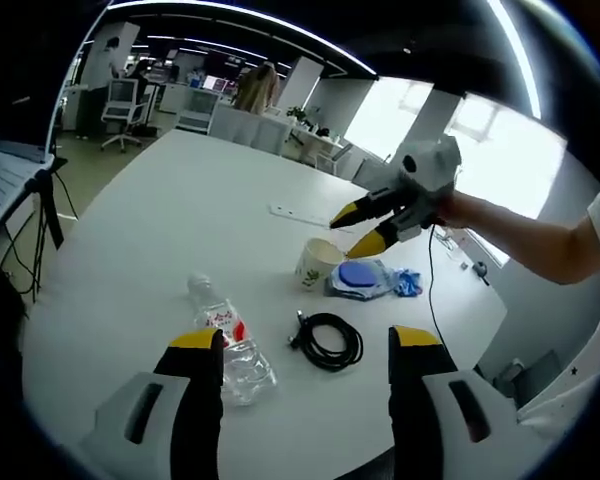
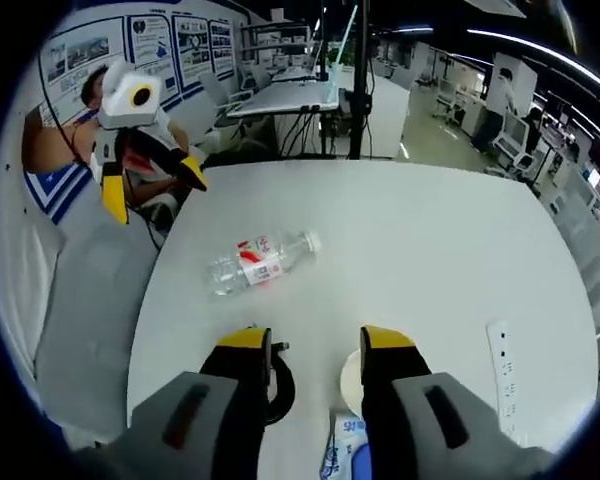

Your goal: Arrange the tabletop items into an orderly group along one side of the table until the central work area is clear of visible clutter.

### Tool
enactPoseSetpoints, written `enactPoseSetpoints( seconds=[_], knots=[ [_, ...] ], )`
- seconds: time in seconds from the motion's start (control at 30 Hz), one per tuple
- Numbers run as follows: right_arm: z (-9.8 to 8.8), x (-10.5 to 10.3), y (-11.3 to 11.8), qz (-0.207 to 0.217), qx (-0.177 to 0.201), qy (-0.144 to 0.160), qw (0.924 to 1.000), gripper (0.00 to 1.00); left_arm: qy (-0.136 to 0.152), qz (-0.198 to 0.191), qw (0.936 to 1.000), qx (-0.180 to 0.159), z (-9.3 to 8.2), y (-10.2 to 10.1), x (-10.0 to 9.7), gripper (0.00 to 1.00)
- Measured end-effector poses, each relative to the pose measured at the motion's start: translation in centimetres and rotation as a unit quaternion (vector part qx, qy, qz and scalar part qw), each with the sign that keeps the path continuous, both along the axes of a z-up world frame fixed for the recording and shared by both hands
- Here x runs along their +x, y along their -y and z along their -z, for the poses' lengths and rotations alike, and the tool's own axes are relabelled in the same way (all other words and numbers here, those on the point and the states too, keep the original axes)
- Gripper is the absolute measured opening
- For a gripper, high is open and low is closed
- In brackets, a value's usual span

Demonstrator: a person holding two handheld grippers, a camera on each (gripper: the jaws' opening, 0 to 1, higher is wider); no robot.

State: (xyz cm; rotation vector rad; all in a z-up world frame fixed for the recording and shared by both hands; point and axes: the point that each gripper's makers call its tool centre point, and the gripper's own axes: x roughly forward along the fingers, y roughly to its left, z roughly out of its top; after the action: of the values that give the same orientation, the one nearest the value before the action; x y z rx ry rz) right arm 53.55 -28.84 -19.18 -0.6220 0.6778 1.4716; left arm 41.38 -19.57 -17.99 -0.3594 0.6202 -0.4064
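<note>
Left gripper view, left to right. Your left tool (image 1: 305,350) rises from the bottom edge with its yellow-tipped jaws set wide and nothing between them. Just above the left jaw, at lower centre, a clear plastic water bottle (image 1: 228,343) with a red-and-white label lies on its side on the white table (image 1: 150,230). To its right, between the jaws, sits a coiled black cable (image 1: 328,340). Above the cable, at frame centre, a paper cup (image 1: 318,263) stands upright, touching a blue wet-wipe pack (image 1: 365,279) on its right. A white power strip (image 1: 298,213) lies flat beyond the cup. Your right tool (image 1: 370,228) enters from the right, held in a hand (image 1: 458,210), hovering above the cup and pack; its jaws stand partly apart and hold nothing.

Right gripper view, left to right. Your left tool (image 2: 152,185) appears at upper left, off the table's edge, jaws spread. The water bottle (image 2: 260,262) lies on its side at centre left on the table (image 2: 420,240), well apart from the other items. Your right tool (image 2: 315,345) rises from the bottom, jaws wide and empty. The black cable (image 2: 278,380) shows beside the left jaw; the paper cup (image 2: 351,380) sits between the jaws, the wipe pack (image 2: 346,445) below it. The power strip (image 2: 505,385) lies along the lower right.
</note>
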Motion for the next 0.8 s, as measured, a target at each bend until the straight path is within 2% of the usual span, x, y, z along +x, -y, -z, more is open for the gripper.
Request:
enactPoseSetpoints(
  seconds=[0.13, 0.37, 0.47, 0.8],
  knots=[
    [-0.6, -0.5, -1.0, 0.011, 0.021, -0.017, 0.9996, 0.38, 0.002, 0.000, 1.0000, 0.000, -0.1, -0.1, -0.1, 0.68],
    [-0.9, -1.1, -2.5, 0.021, 0.035, -0.034, 0.9986, 0.41, 0.006, 0.000, 1.0000, -0.001, -0.5, -0.2, -0.4, 0.67],
    [-1.1, -1.3, -3.5, 0.037, 0.046, -0.052, 0.9969, 0.42, 0.007, 0.001, 1.0000, 0.001, -0.5, -0.4, -0.5, 0.67],
    [-0.6, -2.4, -6.2, 0.070, 0.053, -0.085, 0.9925, 0.44, 0.008, 0.001, 1.0000, 0.002, -0.9, -1.3, -1.5, 0.67]
  ],
)
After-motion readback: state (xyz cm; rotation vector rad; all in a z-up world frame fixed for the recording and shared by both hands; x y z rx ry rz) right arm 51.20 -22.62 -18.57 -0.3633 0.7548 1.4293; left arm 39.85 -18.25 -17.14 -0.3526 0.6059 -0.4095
